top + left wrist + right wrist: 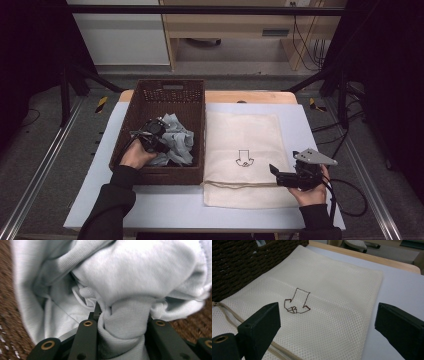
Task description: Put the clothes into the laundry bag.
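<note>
**Left tongs pinch grey cloth in the basket**

The left tongs (122, 322) reach into the brown wicker basket (131, 112) and are clamped on a bunched fold of the light grey cloth (130, 277), which is squeezed between the two black jaws. The cloth lies crumpled inside the basket, toward its near right part. Just right of the basket, a cream mesh bag (242, 137) with a small drawn arrow lies flat on the bench (320, 125). The right tongs (274, 171) hover at the bag's near right corner, jaws spread wide, nothing between them.
</note>
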Tool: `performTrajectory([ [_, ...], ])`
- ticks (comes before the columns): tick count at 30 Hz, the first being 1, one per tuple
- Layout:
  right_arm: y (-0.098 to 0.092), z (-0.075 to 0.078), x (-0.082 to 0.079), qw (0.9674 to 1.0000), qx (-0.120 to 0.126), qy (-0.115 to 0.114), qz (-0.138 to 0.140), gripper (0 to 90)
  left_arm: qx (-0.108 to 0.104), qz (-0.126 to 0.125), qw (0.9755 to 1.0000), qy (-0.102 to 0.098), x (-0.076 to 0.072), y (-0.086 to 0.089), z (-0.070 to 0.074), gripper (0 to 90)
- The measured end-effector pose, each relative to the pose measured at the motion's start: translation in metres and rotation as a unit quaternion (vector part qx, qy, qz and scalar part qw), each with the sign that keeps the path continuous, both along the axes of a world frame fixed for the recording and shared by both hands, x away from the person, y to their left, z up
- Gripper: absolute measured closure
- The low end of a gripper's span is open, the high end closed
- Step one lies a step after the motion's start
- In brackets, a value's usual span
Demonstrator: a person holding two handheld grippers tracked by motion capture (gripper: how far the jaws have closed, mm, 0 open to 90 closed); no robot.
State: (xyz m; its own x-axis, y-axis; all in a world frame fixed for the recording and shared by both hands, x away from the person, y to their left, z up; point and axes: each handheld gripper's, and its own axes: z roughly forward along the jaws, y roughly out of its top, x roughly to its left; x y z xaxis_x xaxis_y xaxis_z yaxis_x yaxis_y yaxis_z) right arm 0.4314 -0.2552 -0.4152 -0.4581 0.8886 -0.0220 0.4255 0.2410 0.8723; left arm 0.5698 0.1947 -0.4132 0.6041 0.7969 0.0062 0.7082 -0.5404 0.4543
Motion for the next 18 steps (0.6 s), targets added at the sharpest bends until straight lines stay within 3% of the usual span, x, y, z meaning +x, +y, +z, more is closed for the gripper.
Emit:
performTrajectory([
  [2,0.000,0.000,0.000,1.0000,0.000,0.000,-0.001,6.7,-0.010,0.006,0.9996,-0.026,-0.002,0.002,0.004,70.5],
  [3,0.000,0.000,0.000,1.0000,0.000,0.001,-0.001,6.7,-0.010,0.006,0.9996,-0.026,-0.002,0.002,0.004,70.6],
  [4,0.000,0.000,0.000,1.0000,0.000,0.001,-0.001,6.7,-0.024,0.015,0.9980,-0.056,-0.005,0.005,0.009,70.6],
  [7,0.000,0.000,-0.001,1.0000,0.001,0.002,-0.002,6.7,-0.053,0.022,0.9937,-0.096,-0.010,0.010,0.016,70.7],
  [11,-0.001,0.000,0.000,1.0000,0.001,0.001,-0.002,6.8,-0.083,0.030,0.9872,-0.133,-0.015,0.016,0.023,70.7],
  [12,-0.001,0.000,0.000,1.0000,0.001,0.001,-0.002,6.8,-0.083,0.030,0.9872,-0.133,-0.015,0.016,0.023,70.7],
  [13,-0.001,0.000,0.000,1.0000,0.000,0.001,-0.003,6.8,-0.096,0.035,0.9836,-0.149,-0.017,0.018,0.026,70.8],
  [14,-0.001,0.000,0.000,1.0000,0.001,0.002,-0.003,6.8,-0.096,0.035,0.9836,-0.149,-0.017,0.018,0.026,70.7],
  [15,-0.001,0.000,0.000,1.0000,0.001,0.001,-0.004,6.8,-0.109,0.042,0.9796,-0.163,-0.019,0.022,0.029,70.7],
  [18,-0.002,0.000,0.000,1.0000,0.000,-0.002,-0.003,6.8,-0.125,0.053,0.9723,-0.190,-0.022,0.026,0.035,70.7],
])
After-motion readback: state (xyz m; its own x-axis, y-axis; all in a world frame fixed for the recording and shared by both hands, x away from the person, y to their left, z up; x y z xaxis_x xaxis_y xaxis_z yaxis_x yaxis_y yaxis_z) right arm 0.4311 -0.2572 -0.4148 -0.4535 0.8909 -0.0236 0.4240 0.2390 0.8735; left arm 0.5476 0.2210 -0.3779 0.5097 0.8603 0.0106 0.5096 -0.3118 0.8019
